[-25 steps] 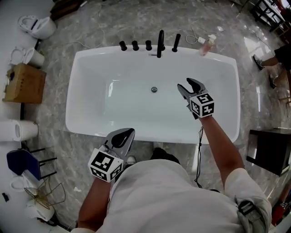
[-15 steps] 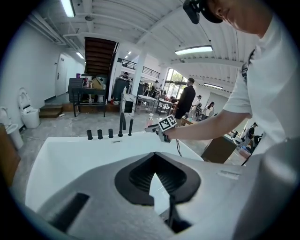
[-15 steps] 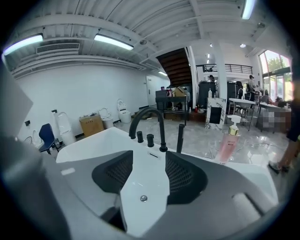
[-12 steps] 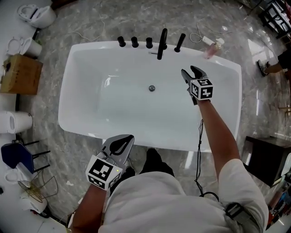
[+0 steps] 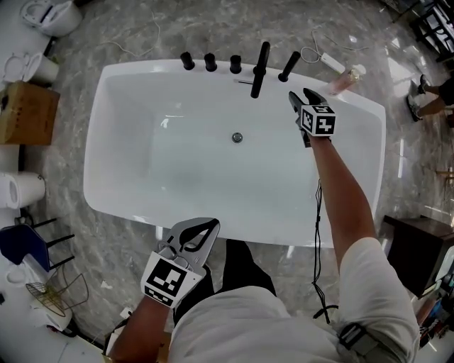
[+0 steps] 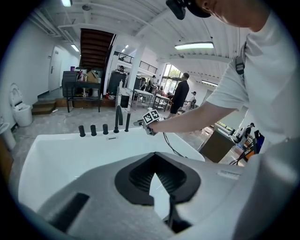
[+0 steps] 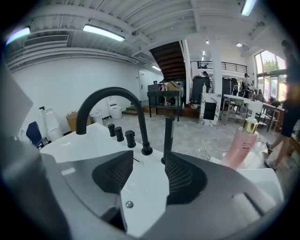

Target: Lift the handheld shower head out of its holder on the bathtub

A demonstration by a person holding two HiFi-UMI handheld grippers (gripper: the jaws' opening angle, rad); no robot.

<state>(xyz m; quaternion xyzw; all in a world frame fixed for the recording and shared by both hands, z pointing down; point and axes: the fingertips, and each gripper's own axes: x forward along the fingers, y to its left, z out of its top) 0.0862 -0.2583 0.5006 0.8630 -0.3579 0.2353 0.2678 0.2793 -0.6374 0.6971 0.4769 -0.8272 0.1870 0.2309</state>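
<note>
The handheld shower head (image 5: 289,66) is a black stick standing upright in its holder on the far rim of the white bathtub (image 5: 128,205), right of the black spout (image 5: 259,67). My right gripper (image 5: 301,97) hovers over the tub just short of it, open and empty. In the right gripper view the shower head (image 7: 168,136) rises just beyond the right jaw's tip, with the arched spout (image 7: 110,96) to its left and the right gripper (image 7: 145,171) holding nothing. My left gripper (image 5: 202,228) is at the tub's near rim, its tips together and empty; the left gripper (image 6: 154,161) faces the tub.
Three black knobs (image 5: 211,62) line the far rim left of the spout. A pink bottle (image 5: 345,79) stands on the far right corner. The drain (image 5: 237,137) lies mid-tub. A cardboard box (image 5: 21,113) and toilets (image 5: 42,14) stand at left, a dark cabinet (image 5: 418,248) at right.
My right gripper has travelled across the tub toward the far rim and now sits close to the shower head. The left gripper has dropped back a little toward my body.
</note>
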